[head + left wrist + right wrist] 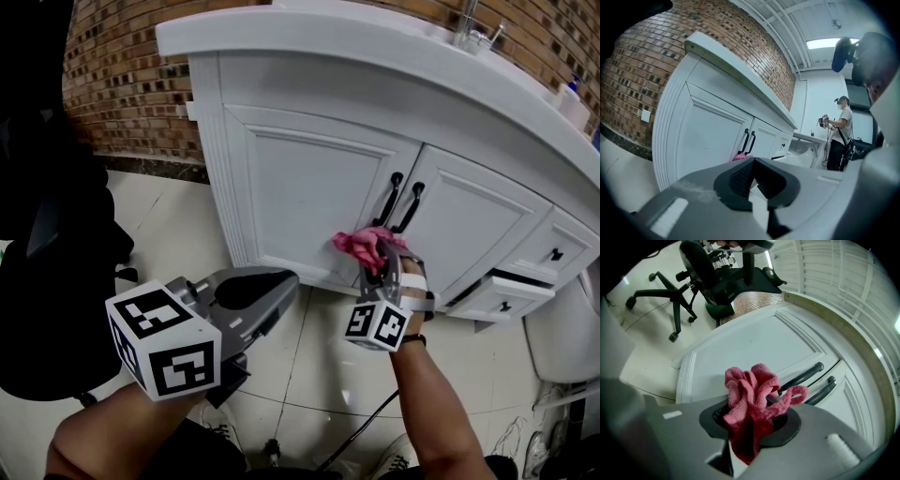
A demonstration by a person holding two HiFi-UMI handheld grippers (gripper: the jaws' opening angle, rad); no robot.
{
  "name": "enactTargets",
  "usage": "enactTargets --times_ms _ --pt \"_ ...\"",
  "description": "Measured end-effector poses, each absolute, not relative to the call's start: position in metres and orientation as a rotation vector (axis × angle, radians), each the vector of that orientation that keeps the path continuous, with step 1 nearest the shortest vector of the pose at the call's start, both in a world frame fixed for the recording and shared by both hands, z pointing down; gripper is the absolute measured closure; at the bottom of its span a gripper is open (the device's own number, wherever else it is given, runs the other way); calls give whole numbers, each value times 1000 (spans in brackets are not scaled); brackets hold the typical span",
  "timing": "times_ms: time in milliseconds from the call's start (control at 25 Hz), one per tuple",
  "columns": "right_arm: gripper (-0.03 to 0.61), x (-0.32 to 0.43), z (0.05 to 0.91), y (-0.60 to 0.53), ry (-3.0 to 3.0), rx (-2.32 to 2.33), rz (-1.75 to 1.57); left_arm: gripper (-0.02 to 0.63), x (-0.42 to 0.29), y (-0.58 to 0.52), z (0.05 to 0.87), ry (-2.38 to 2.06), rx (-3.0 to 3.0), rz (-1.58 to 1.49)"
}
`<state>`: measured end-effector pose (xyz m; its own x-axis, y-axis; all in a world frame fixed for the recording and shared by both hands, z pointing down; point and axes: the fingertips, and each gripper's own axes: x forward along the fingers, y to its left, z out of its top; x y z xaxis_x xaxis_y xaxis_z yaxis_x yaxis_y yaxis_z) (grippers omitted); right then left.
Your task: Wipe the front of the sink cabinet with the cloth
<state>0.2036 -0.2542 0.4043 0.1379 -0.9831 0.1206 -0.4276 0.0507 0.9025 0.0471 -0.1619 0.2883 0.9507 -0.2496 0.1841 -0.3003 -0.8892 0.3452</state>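
Your right gripper [384, 270] is clamped on the cloth [751, 397] — the pink bunch sticks out ahead of its jaws, at the cabinet [309, 183] front, just beside the lower ends of the handles [391, 199]. Your left gripper [752, 180] sits to its left — jaws together, nothing between, clear of the cabinet.
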Motion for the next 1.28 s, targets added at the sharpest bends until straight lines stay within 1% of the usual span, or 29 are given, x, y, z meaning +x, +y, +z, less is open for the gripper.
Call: enactTargets --times_ms 760,1280 --pt "460 204 542 -250 -1434 1280 -633 609 41 -170 294 -405 2710 201" --pt "461 206 602 -248 -1437 1190 -558 610 40 -178 299 -411 2697 211"
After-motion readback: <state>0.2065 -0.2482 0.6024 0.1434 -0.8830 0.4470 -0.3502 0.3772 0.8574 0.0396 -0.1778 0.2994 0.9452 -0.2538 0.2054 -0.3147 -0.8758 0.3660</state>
